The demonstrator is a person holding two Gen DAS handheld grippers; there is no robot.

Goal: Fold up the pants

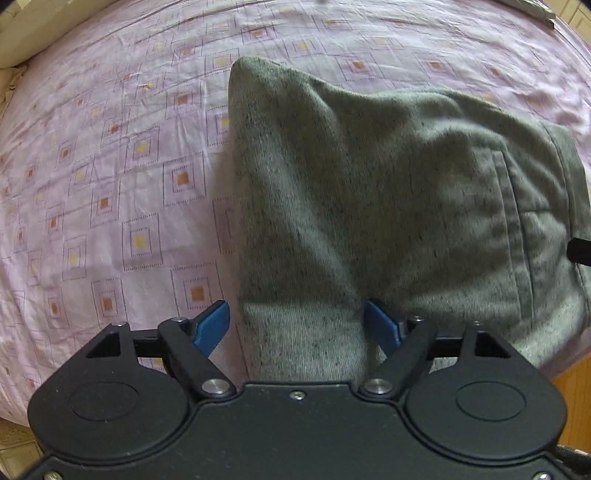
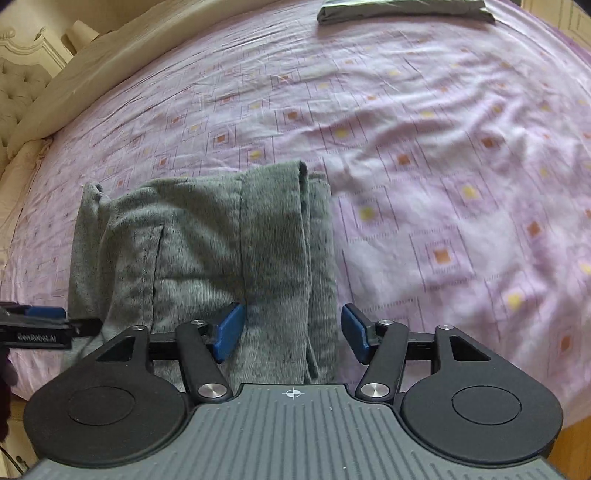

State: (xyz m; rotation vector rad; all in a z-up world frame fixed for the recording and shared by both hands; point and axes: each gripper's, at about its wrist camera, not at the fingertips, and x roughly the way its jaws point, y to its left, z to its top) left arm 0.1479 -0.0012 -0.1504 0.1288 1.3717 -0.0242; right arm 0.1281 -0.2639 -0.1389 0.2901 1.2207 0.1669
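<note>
Both tongs, left tongs (image 1: 297,325) and right tongs (image 2: 291,330), gape spread around the grey sweatpants (image 1: 369,192) (lower centre), so closing shallowly could snag only the top layer.

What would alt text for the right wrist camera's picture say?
Grey pants, folded into a thick bundle, lie on a pink patterned bedsheet, with the right tongs open around the bundle's near edge. The left tongs show at the left edge, and another folded dark garment lies far off.

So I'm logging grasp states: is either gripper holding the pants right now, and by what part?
Neither. Both the left gripper and the right gripper are open, their blue fingers straddling the near edge of the folded grey pants without clamping it.
</note>
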